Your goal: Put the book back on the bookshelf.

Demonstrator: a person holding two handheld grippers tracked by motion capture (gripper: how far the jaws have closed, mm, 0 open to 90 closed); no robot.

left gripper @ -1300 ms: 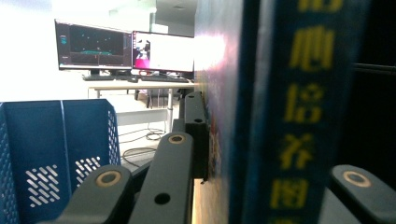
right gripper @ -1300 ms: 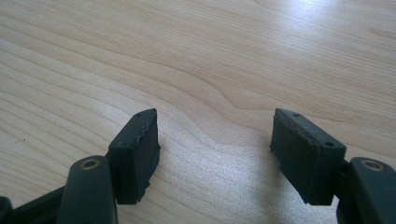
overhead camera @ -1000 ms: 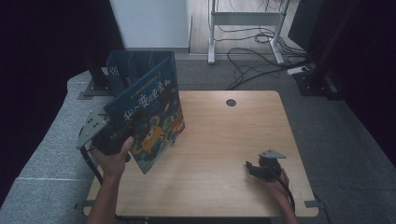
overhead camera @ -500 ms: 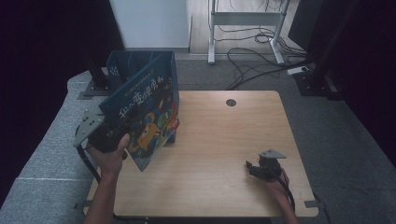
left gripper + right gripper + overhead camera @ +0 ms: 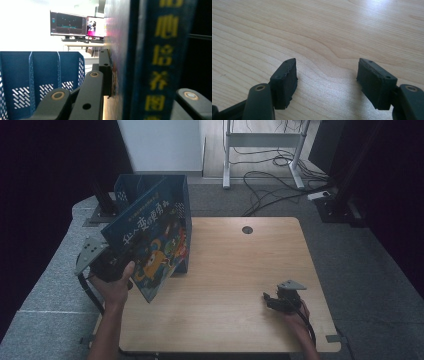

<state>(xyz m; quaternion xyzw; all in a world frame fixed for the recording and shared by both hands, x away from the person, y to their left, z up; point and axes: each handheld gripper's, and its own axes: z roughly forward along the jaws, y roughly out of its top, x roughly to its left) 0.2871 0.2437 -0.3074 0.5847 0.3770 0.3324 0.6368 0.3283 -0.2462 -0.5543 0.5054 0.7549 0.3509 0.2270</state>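
Picture book is clamped by the left gripper, held tilted above the table's left edge, just in front of the blue file rack. Right gripper is rested on the table, jaws apart, nothing grasped.

A pale wooden surface with a round cable hole stands on grey carpet. Beyond it are a white panel, a metal desk frame and loose cables. Two lit monitors sit on a far desk in a bright room.
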